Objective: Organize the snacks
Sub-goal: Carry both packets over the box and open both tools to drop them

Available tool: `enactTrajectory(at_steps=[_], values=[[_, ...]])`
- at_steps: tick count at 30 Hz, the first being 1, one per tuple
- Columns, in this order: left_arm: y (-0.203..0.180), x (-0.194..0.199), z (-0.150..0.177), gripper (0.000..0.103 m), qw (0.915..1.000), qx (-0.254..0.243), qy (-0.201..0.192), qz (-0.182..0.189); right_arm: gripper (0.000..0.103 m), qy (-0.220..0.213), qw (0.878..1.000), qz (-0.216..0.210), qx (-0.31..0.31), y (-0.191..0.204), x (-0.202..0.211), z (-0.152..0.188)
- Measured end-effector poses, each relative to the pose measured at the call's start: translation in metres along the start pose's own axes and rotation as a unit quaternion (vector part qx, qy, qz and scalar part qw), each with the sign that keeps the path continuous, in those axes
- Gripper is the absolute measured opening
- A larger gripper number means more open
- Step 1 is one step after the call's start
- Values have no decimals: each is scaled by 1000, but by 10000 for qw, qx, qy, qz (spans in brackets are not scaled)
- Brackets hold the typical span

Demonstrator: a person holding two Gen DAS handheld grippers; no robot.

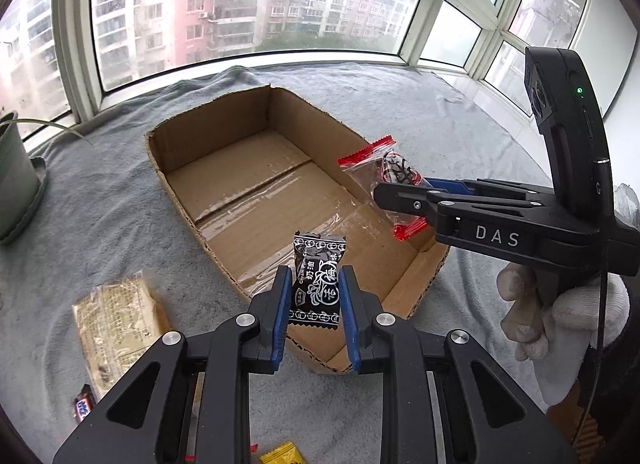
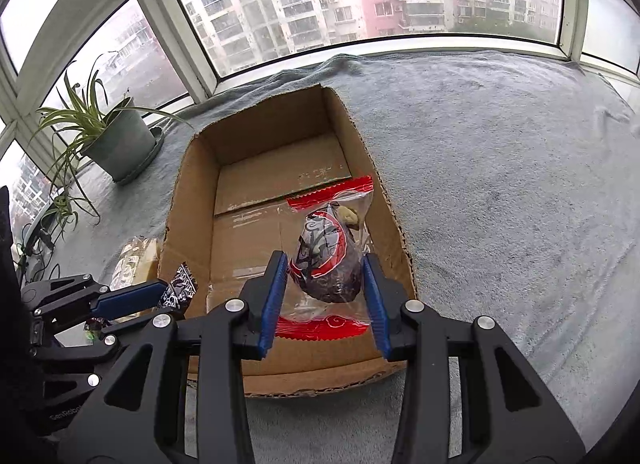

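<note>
Clearly early in the job: cardboard box (image 1: 256, 183) on the grey blanket (image 1: 100, 203), bottom bare in both views, nothing dropped in yet.

Left gripper (image 1: 314, 284) pinched onto a black candy packet (image 1: 318, 278), blue pads pressed against both sides, packet upright and held above the near edge of the box. Seen from the right wrist too, at the box's left corner (image 2: 180, 288).

Right gripper (image 2: 325, 284) clamped on a clear red-edged packet (image 2: 328, 260) with a dark lump inside, hanging over the box's right half, not touching the cardboard. Same packet visible from the left wrist (image 1: 384, 179), above the right wall.

Two snacks lifted, then, and neither released; probably one let-go away from being the first two in the box.

Left to gather, as far as shown: a pale wrapped biscuit pack (image 1: 118, 316) lying on the blanket just left of the box, a small dark bar (image 1: 84, 408) near the lower left edge, a yellow packet (image 1: 284, 454) at the bottom edge. More possibly out of view.

Potted plant (image 2: 116, 139) standing well clear by the window.
</note>
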State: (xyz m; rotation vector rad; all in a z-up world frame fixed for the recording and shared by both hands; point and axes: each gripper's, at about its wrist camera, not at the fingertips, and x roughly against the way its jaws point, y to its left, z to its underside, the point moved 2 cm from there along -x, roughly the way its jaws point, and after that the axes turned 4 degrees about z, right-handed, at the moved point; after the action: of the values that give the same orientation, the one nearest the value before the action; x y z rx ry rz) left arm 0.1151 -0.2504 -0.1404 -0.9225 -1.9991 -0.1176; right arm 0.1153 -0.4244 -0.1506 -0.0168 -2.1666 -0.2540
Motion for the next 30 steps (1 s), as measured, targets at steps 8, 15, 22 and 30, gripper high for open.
enactTrajectory(at_steps=[8,15,22,30], values=[[-2,-3,2,26,9999,-28,103,6,69,-178,9998,110,26,3,9,-2],[1,4,4,26,10000,49,61,11,69,-209,9997,84,50,9,17,-2],[11,25,6,37,9997,216,-90,27,69,-372,9992,-133,85,26,39,-4],[61,86,23,44,9963,627,-512,-297,70,-501,9959,-591,474,68,71,13]])
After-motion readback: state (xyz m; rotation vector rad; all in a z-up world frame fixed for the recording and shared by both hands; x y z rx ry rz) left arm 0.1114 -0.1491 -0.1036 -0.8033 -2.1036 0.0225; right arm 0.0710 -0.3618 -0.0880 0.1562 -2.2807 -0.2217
